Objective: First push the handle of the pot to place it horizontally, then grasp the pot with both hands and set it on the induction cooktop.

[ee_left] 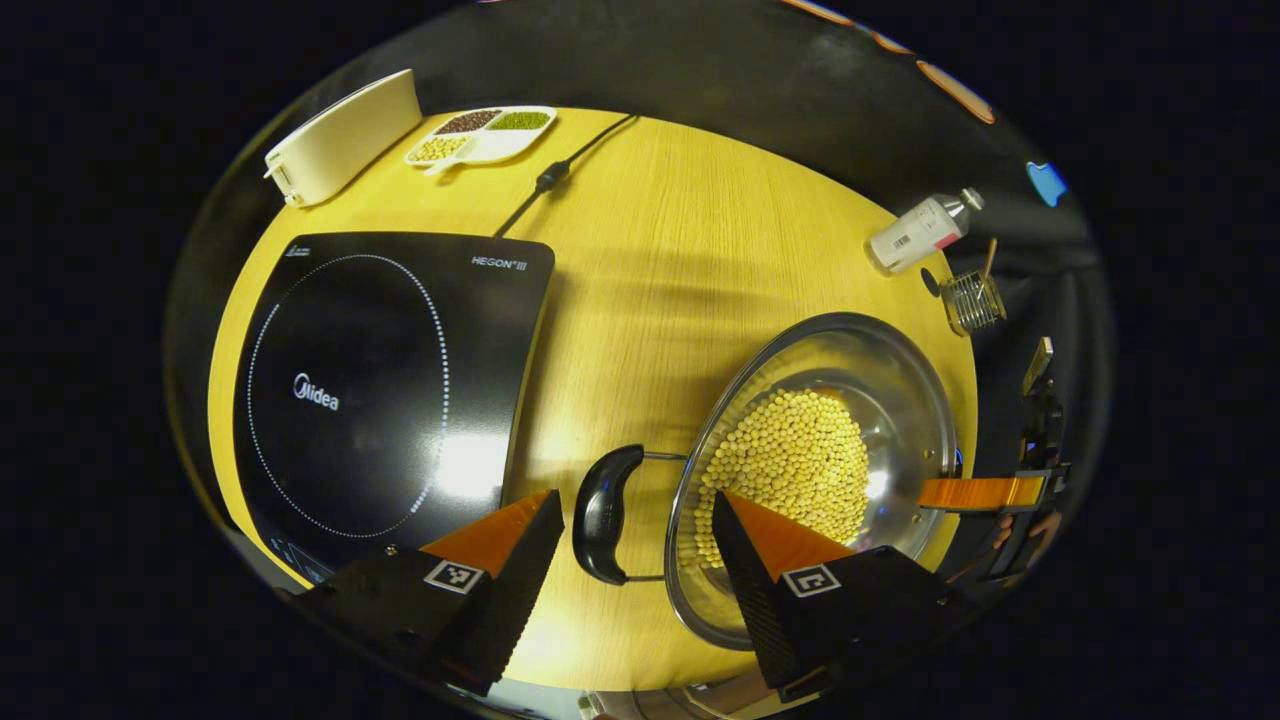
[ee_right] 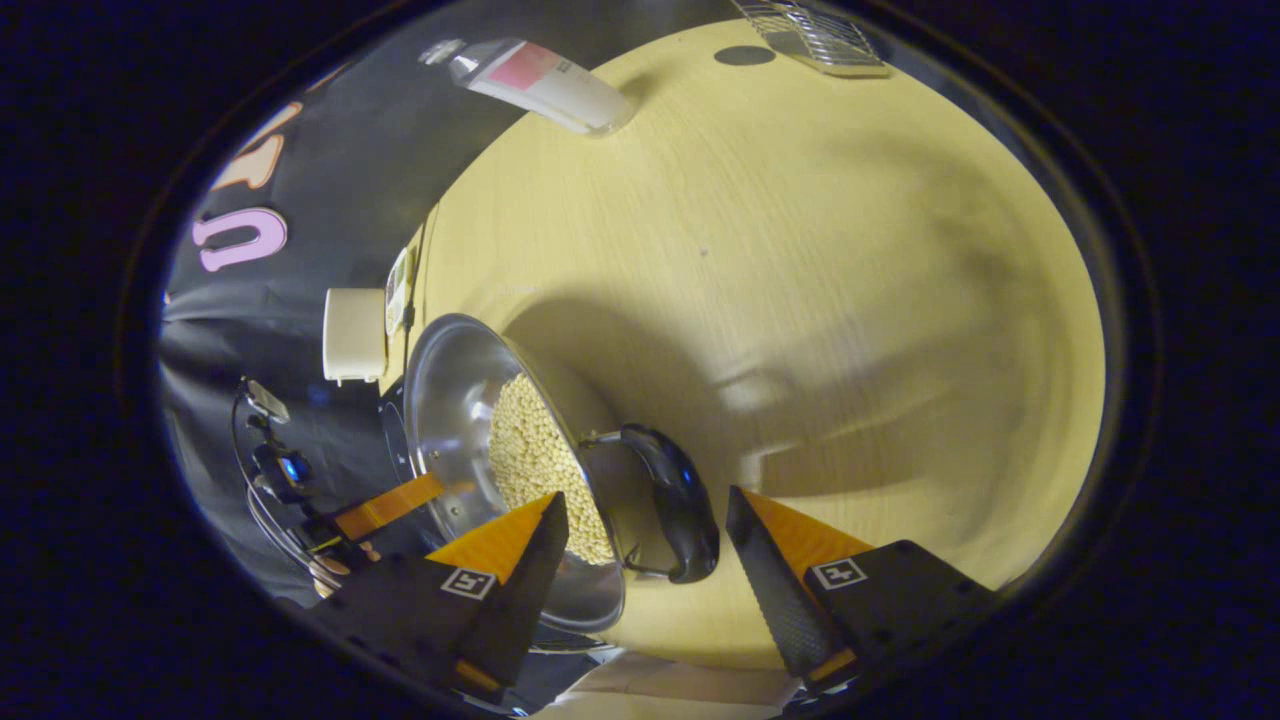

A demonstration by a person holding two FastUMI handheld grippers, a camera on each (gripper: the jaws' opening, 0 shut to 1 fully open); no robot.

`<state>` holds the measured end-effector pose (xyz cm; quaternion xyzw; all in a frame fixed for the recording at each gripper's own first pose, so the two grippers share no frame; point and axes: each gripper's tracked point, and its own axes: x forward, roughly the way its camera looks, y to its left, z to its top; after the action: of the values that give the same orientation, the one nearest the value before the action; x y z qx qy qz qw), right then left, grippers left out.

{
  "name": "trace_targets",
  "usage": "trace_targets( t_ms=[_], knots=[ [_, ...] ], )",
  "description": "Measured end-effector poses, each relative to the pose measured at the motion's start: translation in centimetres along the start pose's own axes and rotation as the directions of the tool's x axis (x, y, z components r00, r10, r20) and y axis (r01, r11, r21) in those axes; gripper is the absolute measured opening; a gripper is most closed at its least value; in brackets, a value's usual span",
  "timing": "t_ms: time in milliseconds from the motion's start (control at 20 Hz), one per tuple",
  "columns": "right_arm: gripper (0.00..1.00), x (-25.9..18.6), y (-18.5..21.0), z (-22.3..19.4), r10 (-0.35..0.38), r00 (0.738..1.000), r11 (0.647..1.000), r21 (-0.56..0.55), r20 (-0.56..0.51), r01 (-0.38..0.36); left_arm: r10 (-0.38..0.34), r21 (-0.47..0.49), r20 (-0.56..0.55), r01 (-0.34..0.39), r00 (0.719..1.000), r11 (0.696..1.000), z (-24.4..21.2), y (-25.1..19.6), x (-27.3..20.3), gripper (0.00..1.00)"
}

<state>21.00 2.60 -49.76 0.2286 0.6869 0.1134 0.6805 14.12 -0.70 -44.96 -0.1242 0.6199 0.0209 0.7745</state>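
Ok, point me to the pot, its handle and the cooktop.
pot (ee_left: 900, 390), left gripper view, bare steel inner wall above the beans
handle (ee_left: 602, 512), left gripper view, middle of the black grip
cooktop (ee_left: 370, 390), left gripper view, centre of the black glass

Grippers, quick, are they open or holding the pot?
Left gripper: open, a pot handle between its fingers, not gripped.
Right gripper: open, the other handle between its fingers.

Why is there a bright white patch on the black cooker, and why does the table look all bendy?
In the left gripper view, lamp glare bounces off the glossy cooktop and the pot glints. In the right gripper view, the fisheye lens curves the table, and soft shadows cross it.
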Motion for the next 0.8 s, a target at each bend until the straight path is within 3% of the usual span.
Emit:
trace_targets(
  t_ms=[200,300,450,500,550,600,700,800],
  knots=[
    [0.87,0.8,0.1,0.4,-0.001,1.0,1.0,0.009,-0.02,0.001,0.004,-0.007,-0.04,-0.005,0.999,1.0,0.0,0.5,1.4,0.88],
    [0.71,1.2,0.1,0.3,0.0,1.0,1.0,0.016,-0.031,0.0,0.007,-0.019,-0.057,-0.008,0.998,1.0,-0.2,0.7,2.1,0.85],
    [0.71,1.6,0.0,0.1,-0.017,0.999,1.0,-0.003,-0.044,0.016,-0.01,-0.053,-0.078,0.006,0.997,0.999,-0.5,0.6,2.7,0.75],
    [0.81,1.7,0.0,0.1,-0.019,0.999,1.0,-0.009,-0.044,0.019,-0.014,-0.061,-0.082,0.009,0.996,0.998,-0.6,0.6,2.8,0.74],
    [0.71,1.9,-0.6,0.2,-0.047,0.998,0.999,-0.019,-0.035,0.046,-0.012,-0.059,-0.087,0.007,0.996,0.998,-0.7,0.7,2.9,0.77],
    [0.65,2.2,-1.2,0.5,-0.069,0.997,0.997,-0.037,-0.031,0.068,-0.014,-0.054,-0.094,0.009,0.996,0.999,-0.8,0.8,3.0,0.71],
    [0.53,2.1,-1.2,0.6,-0.076,0.997,0.996,-0.05,-0.027,0.075,-0.016,-0.053,-0.1,0.011,0.995,0.999,-0.8,0.8,2.8,0.7],
    [0.51,2.0,-1.2,0.8,-0.082,0.997,0.995,-0.064,-0.001,0.082,-0.019,-0.057,-0.099,0.013,0.995,0.998,-0.7,0.8,2.7,0.69]
  ],
)
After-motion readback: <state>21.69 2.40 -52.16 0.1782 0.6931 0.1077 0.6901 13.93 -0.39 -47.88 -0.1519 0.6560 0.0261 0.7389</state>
